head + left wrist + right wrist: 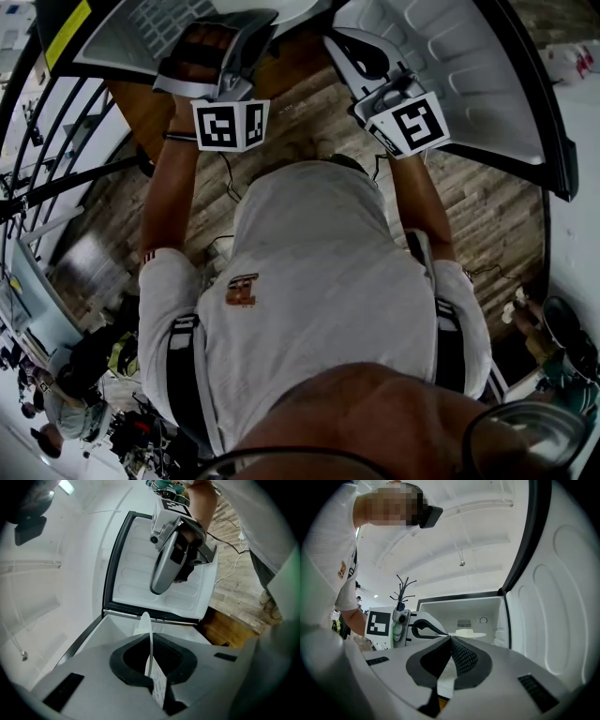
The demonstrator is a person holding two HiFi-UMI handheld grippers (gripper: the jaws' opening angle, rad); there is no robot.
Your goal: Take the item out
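A white plate (465, 633) lies inside the small white fridge compartment (440, 607). My left gripper (440, 633) reaches in from the left and is shut on the plate's near rim. In the left gripper view the plate (143, 623) shows edge-on as a thin white sheet pinched between the jaws of my left gripper (150, 639). My right gripper (451, 638) is shut with nothing held and sits a little short of the plate. From the left gripper view it hangs in front of the open door as the right gripper (171, 559). In the head view the left gripper (220, 66) and right gripper (375, 75) both point into the fridge.
The fridge door (553, 597) stands open on the right, its moulded white liner (154, 590) facing the grippers. Wooden floor (469, 206) lies below, with a white cable (229, 571) on it. A coat stand (402, 590) is far off behind.
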